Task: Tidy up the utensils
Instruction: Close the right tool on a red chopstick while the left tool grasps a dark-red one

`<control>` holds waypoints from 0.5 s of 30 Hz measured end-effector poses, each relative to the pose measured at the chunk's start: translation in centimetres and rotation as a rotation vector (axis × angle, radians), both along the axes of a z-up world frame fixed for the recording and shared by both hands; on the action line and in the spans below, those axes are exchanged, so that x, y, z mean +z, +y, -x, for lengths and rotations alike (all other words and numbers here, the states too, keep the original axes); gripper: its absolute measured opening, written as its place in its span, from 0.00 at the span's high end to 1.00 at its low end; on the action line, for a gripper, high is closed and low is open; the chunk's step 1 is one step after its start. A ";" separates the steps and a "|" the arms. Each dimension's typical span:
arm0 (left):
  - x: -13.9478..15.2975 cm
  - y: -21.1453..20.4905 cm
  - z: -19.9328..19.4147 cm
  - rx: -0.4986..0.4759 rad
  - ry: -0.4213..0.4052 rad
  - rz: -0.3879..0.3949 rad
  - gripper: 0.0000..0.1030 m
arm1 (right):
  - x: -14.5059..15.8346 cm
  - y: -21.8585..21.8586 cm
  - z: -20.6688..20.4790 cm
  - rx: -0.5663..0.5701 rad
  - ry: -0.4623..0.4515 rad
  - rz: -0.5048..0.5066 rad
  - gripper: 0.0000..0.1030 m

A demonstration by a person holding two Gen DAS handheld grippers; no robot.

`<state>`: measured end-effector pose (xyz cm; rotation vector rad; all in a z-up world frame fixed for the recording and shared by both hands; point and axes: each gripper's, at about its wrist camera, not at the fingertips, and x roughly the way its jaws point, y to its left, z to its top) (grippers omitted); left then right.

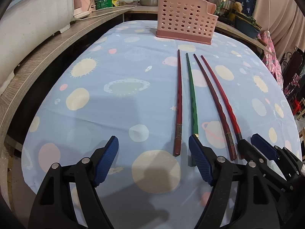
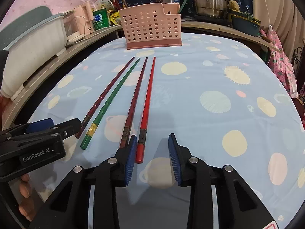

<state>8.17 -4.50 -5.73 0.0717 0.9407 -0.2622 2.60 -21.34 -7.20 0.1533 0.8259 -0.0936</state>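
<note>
Four chopsticks lie side by side on the blue planet-print tablecloth [image 1: 114,114]: a dark red one [image 1: 178,99], a green one [image 1: 192,99], another dark red one [image 1: 210,99] and a bright red one [image 1: 222,103]. My left gripper [image 1: 153,139] is open, low over the cloth. The first dark red chopstick's handle end lies between its fingers and the green handle runs under its right finger. My right gripper [image 2: 152,137] is open. The bright red chopstick [image 2: 142,145] lies between its pads, close to the left one and clear of the other. A pink perforated basket [image 2: 152,26] stands at the far end with chopsticks sticking up from it.
A wooden counter [image 1: 38,57] curves along the left with a white tub [image 1: 28,28], a pink appliance and tins. Steel pots [image 2: 209,0] stand behind the basket. Pink patterned cloth [image 2: 282,66] hangs at the right table edge. A hand [image 2: 24,190] holds the left gripper [image 2: 65,123].
</note>
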 end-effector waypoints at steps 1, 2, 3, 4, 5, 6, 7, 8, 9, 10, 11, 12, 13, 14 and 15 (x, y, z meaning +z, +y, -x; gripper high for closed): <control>-0.1 -0.1 -0.1 0.000 0.001 -0.004 0.34 | 0.0 0.0 0.0 -0.001 0.000 0.004 0.71; -0.3 -0.2 -0.2 -0.003 0.004 -0.005 0.39 | 0.0 0.0 0.0 -0.002 0.000 0.007 0.73; -0.4 -0.3 -0.3 -0.007 0.009 -0.005 0.42 | 0.0 0.0 0.0 -0.005 0.000 0.008 0.74; -0.7 -0.4 -0.5 -0.006 0.014 -0.012 0.45 | 0.0 -0.1 0.0 -0.007 0.000 0.008 0.75; -0.8 -0.5 -0.6 -0.006 0.015 -0.014 0.47 | 0.0 -0.2 0.0 -0.009 0.000 0.008 0.77; -0.8 -0.6 -0.6 -0.005 0.002 -0.022 0.50 | -0.1 -0.2 0.0 -0.011 0.000 0.009 0.78; -0.9 -0.7 -0.6 -0.007 -0.002 -0.030 0.53 | 0.0 -0.3 0.0 -0.012 0.000 0.009 0.79; -0.8 -0.8 -0.6 -0.010 -0.005 -0.029 0.55 | 0.0 -0.3 0.0 -0.014 0.001 0.010 0.81; -0.8 -0.8 -0.7 -0.011 -0.006 -0.025 0.59 | -0.1 -0.4 0.0 -0.015 0.002 0.011 0.84; -0.8 -0.8 -0.8 -0.013 -0.008 -0.024 0.66 | -0.1 -0.5 0.0 -0.016 0.002 0.010 0.85; -0.7 -0.9 -0.8 -0.018 -0.008 -0.023 0.75 | -0.1 -0.6 0.0 -0.018 0.003 0.007 0.89; -0.7 -0.9 -0.9 -0.022 -0.006 -0.020 0.78 | -0.1 -0.7 0.0 -0.019 0.004 0.005 0.92; -0.7 -0.9 -0.9 -0.025 -0.003 -0.014 0.87 | -0.1 -0.8 0.0 -0.020 0.005 0.001 0.92; -0.6 -1.0 -1.0 -0.033 0.004 -0.003 0.90 | -0.1 -0.9 0.0 -0.019 0.006 -0.004 0.92; -0.6 -1.0 -1.0 -0.039 0.009 0.005 0.91 | -0.1 -1.0 0.0 -0.018 0.006 -0.006 0.92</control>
